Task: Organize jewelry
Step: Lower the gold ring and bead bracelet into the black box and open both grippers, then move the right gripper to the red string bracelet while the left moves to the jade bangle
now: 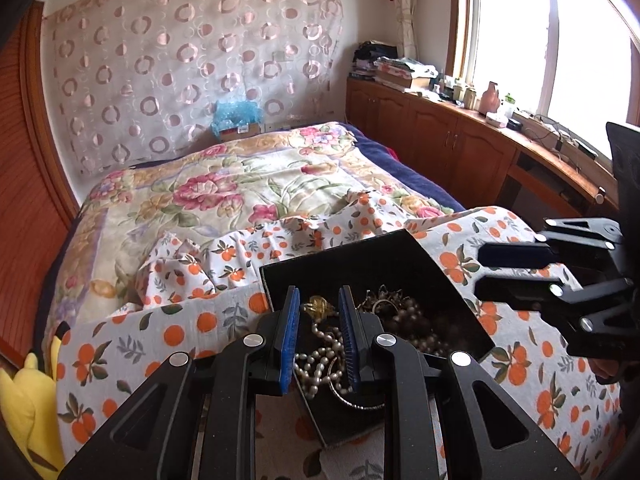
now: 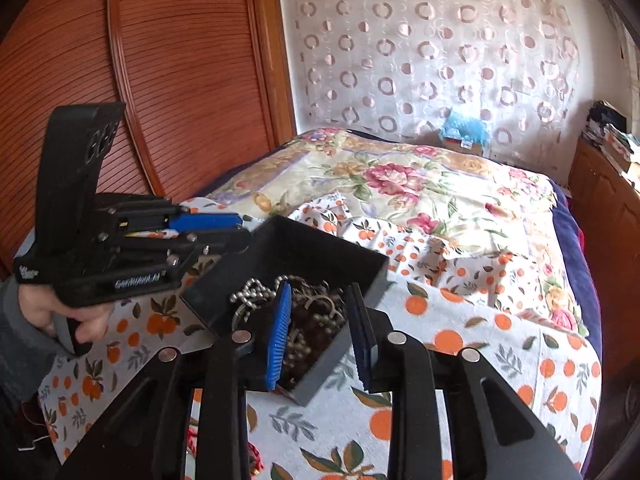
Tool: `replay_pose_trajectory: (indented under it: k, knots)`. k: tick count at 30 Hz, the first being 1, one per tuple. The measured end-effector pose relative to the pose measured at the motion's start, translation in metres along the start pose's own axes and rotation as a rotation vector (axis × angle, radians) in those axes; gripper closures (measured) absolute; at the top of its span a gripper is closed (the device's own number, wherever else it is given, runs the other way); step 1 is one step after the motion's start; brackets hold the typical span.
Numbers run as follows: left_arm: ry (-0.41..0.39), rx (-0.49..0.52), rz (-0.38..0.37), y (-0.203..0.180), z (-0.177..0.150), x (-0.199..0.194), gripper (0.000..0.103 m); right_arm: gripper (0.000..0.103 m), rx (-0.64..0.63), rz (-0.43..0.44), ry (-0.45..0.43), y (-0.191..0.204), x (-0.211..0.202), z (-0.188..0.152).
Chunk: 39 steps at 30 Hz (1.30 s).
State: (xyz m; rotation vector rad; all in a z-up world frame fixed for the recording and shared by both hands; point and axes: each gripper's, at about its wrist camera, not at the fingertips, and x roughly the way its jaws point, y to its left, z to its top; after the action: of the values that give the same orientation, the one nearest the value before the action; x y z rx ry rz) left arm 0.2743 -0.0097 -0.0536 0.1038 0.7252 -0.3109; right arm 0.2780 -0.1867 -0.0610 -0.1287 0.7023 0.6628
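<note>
A black open box (image 1: 360,256) sits on the orange-print cloth (image 1: 120,344) and holds tangled jewelry. In it are a pearl strand (image 1: 320,356), an amber piece (image 1: 318,306) and dark beads (image 1: 416,316). My left gripper (image 1: 319,290) hovers over the box's near left part with a narrow gap between its blue pads, which press on nothing. My right gripper (image 2: 319,286) is open and straddles the box's (image 2: 304,248) near right wall, one finger inside and one outside. A ball chain (image 2: 250,290) and metal rings (image 2: 320,304) lie by the inner finger. Each gripper shows in the other's view: the right gripper (image 1: 478,269) and the left gripper (image 2: 245,229).
The cloth covers the foot of a bed with a floral quilt (image 1: 240,188). A yellow plush toy (image 1: 24,400) sits at the lower left. Wooden cabinets (image 1: 440,136) with cluttered tops run under the window. A slatted wardrobe door (image 2: 180,60) stands left. A hand (image 2: 80,316) holds the left gripper.
</note>
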Motion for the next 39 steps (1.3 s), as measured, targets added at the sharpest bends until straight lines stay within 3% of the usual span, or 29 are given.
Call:
replay_pose_trajectory:
  k: [6, 10, 12, 17, 31, 39]
  knots:
    - [0.004, 0.009, -0.001, -0.005, 0.002, 0.005, 0.084, 0.072, 0.010, -0.029, 0.021, -0.006, -0.004, -0.017]
    - [-0.009, 0.008, -0.003, -0.006, 0.000, -0.002, 0.071, 0.072, 0.014, -0.041, 0.017, -0.002, -0.015, -0.029]
    - [-0.017, 0.007, -0.010, -0.008, -0.007, -0.011, 0.071, 0.072, 0.009, -0.044, 0.019, 0.002, -0.021, -0.037]
    - [-0.032, -0.003, -0.023, -0.013, -0.033, -0.041, 0.060, 0.072, -0.007, -0.033, 0.051, 0.017, -0.028, -0.058]
    - [0.068, -0.065, -0.017, -0.012, -0.111, -0.059, 0.059, 0.072, -0.046, -0.004, 0.197, 0.055, 0.000, -0.109]
    - [0.088, -0.067, -0.027, -0.020, -0.130, -0.066, 0.059, 0.090, -0.112, -0.070, 0.221, 0.060, 0.004, -0.107]
